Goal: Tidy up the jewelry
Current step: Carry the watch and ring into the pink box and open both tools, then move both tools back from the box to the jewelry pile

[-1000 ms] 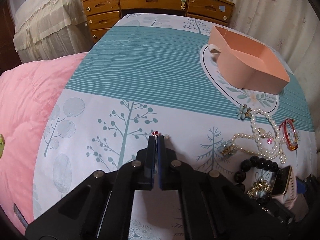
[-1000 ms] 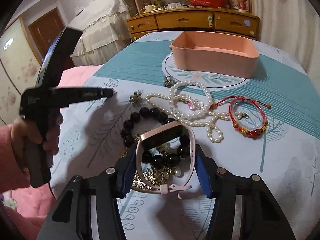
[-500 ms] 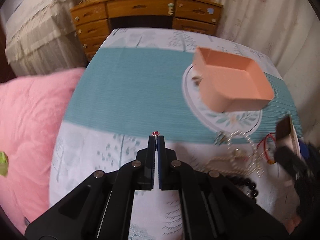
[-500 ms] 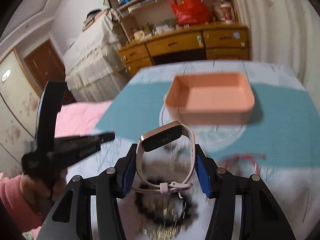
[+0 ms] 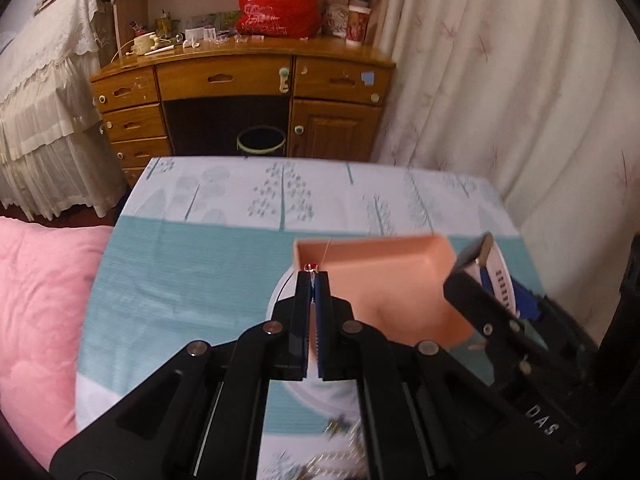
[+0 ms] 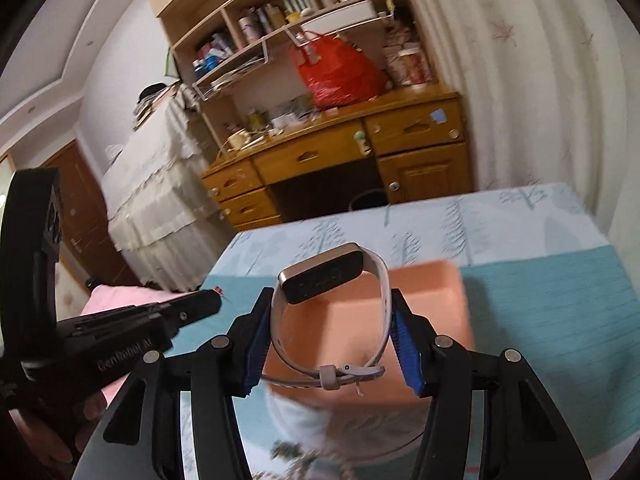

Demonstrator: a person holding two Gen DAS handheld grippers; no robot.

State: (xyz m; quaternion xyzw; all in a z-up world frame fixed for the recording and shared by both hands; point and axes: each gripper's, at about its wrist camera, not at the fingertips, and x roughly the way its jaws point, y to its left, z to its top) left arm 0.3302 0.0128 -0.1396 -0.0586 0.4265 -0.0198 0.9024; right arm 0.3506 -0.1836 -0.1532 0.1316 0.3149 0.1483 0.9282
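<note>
My left gripper is shut on a tiny piece with a red stone, held above the near left corner of the pink tray; a thin thread rises from it. My right gripper is shut on a white-strapped smartwatch, its blue pads pressing the strap's sides, hovering over the pink tray. In the left wrist view the right gripper comes in from the right by the tray. The left gripper shows at the left of the right wrist view, held by a hand.
The tray sits on a bed with a teal and white tree-print cover. A pink quilt lies at the left. Beyond the bed stand a wooden desk, a waste bin and curtains. Blurred jewelry lies at the near edge.
Both grippers have risen and moved forward from the jewelry pile to over the pink tray, each keeping its piece. The pearls, beads and red bracelet have dropped out of view.
</note>
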